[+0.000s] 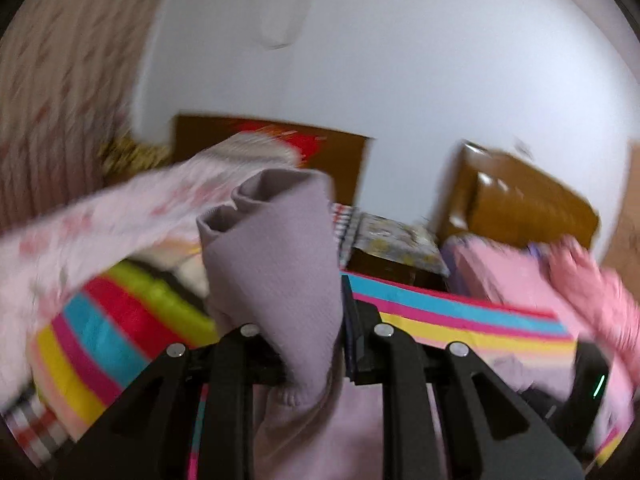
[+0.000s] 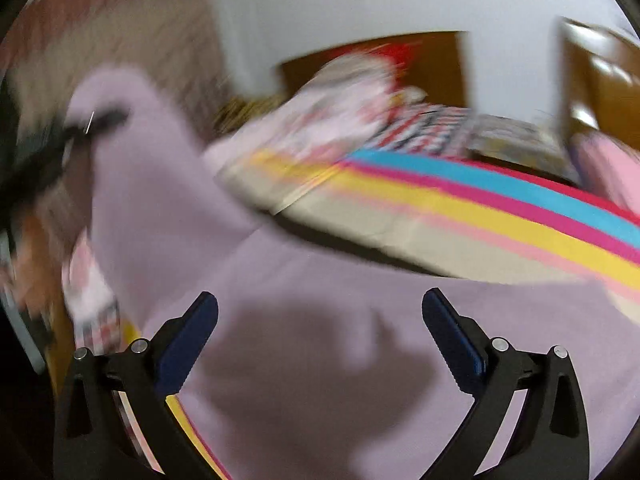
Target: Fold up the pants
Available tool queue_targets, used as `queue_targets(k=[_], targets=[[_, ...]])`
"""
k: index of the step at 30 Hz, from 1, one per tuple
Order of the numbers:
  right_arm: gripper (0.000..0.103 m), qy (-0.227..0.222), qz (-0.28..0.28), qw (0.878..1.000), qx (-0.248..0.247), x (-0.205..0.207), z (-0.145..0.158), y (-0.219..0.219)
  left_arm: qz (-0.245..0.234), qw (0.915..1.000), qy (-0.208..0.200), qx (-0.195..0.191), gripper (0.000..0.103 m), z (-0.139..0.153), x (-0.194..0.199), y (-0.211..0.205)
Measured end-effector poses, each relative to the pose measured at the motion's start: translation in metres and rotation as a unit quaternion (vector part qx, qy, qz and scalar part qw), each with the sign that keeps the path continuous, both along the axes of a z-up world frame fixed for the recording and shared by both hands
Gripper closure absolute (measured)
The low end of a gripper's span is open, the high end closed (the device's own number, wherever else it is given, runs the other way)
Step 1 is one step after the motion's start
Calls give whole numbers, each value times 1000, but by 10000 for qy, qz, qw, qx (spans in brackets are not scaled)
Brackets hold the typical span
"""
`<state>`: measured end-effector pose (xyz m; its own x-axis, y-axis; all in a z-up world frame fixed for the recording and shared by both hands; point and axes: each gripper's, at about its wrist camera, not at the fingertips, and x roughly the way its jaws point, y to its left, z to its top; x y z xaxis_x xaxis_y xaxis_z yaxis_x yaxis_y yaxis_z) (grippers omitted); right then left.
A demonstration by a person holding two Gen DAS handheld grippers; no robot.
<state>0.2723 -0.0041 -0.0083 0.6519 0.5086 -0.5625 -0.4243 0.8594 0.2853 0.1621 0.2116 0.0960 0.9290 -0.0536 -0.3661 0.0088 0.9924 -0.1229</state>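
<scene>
Pants (image 1: 276,248) folding barely begun, fabric bunched.
Left tongs (image 1: 308,320) are gripping the lilac cloth at twelve o'clock; right tongs (image 2: 320,332) are hovering released over it.

pants (image 1: 276,248): mauve knit cloth, matt, finely ribbed
striped sheet (image 2: 500,208): smooth matt cloth
headboard (image 1: 520,204), far right: glossy brown wood
left gripper (image 1: 304,344): matt black plastic, shiny metal pins
right gripper (image 2: 320,336) pads (image 2: 452,344): blue, ridged

Evenly lit — heavy motion blur, fisheye-bent edges throughout.
</scene>
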Motion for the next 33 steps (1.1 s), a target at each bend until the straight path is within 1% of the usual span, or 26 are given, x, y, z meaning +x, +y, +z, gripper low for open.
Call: queue_targets(k=[2, 3, 4, 5, 6, 7, 8, 9, 10, 11, 12, 13, 15, 16, 17, 18, 19, 20, 21, 22, 23, 25, 27, 30, 31, 33], targets=[[5, -116, -648, 9978, 47, -8, 9, -54, -417, 9989, 97, 215, 83, -7, 1, -51], [5, -204, -1027, 9945, 71, -16, 15, -87, -656, 9969, 198, 394, 82, -19, 2, -87], [5, -270, -1338, 9906, 118, -25, 19, -114, -869, 9945, 311, 504, 81, -32, 3, -114], [5, -307, -1571, 9870, 157, -31, 21, -134, -1258, 9885, 570, 622, 74, -53, 5, -149], [5, -342, -1920, 9806, 194, -42, 24, -162, -1679, 9803, 797, 668, 66, -70, 4, -176], [5, -349, -2169, 9754, 199, -50, 27, -181, -2058, 9719, 931, 656, 61, -83, 1, -193], [5, -330, -2465, 9684, 181, -61, 27, -204, -2586, 9575, 1078, 688, 50, -99, -7, -219], [5, -305, -2618, 9645, 166, -66, 27, -216, -2840, 9496, 1095, 748, 40, -106, -15, -231], [5, -271, -2781, 9600, 176, -73, 25, -229, -3119, 9410, 1024, 825, 36, -111, -27, -241], [5, -216, -2924, 9557, 254, -80, 22, -242, -3411, 9318, 850, 902, 29, -112, -44, -247], [5, -172, -2959, 9545, 328, -84, 20, -248, -3497, 9293, 741, 923, 22, -112, -52, -246], [5, -106, -2951, 9544, 428, -92, 15, -253, -3498, 9302, 617, 919, 19, -110, -61, -239], [5, 98, -2795, 9580, 633, -94, 2, -250, -3180, 9434, 534, 774, 15, -107, -69, -211], [5, 215, -2636, 9616, 733, -95, -4, -244, -2954, 9513, 546, 687, 14, -105, -69, -195], [5, 369, -2372, 9673, 815, -90, -13, -232, -2519, 9644, 565, 568, 13, -104, -69, -168], [5, 446, -2186, 9713, 825, -89, -18, -223, -2210, 9722, 592, 496, 11, -103, -70, -152], [7, 498, -1992, 9755, 785, -90, -21, -210, -1847, 9797, 651, 418, 10, -103, -68, -131], [18, 546, -1691, 9819, 656, -84, -27, -188, -1395, 9868, 748, 337, 10, -105, -68, -105], [26, 568, -1479, 9856, 590, -81, -30, -176, -1094, 9902, 833, 243, 10, -107, -68, -86], [37, 623, -1155, 9897, 575, -76, -34, -158, -850, 9919, 931, 151, 10, -111, -68, -68], [44, 730, -827, 9917, 661, -69, -38, -141, -540, 9928, 1067, 116, 10, -116, -68, -50], [51, 934, -316, 9906, 944, -64, -43, -114, -243, 9926, 1161, 241, 10, -123, -68, -35], [53, 1035, 17, 9890, 1054, -55, -44, -88, -171, 9915, 1188, 508, 10, -127, -67, -30], [55, 1281, 111, 9863, 1033, -40, -54, -67, -245, 9872, 1267, 938, 10, -139, -62, -38], [55, 1435, 79, 9839, 1060, -34, -60, -62, -280, 9861, 1304, 989, 10, -144, -61, -39], [55, 1682, -71, 9794, 1117, -28, -70, -60, -349, 9852, 1379, 961, 10, -152, -58, -40]])
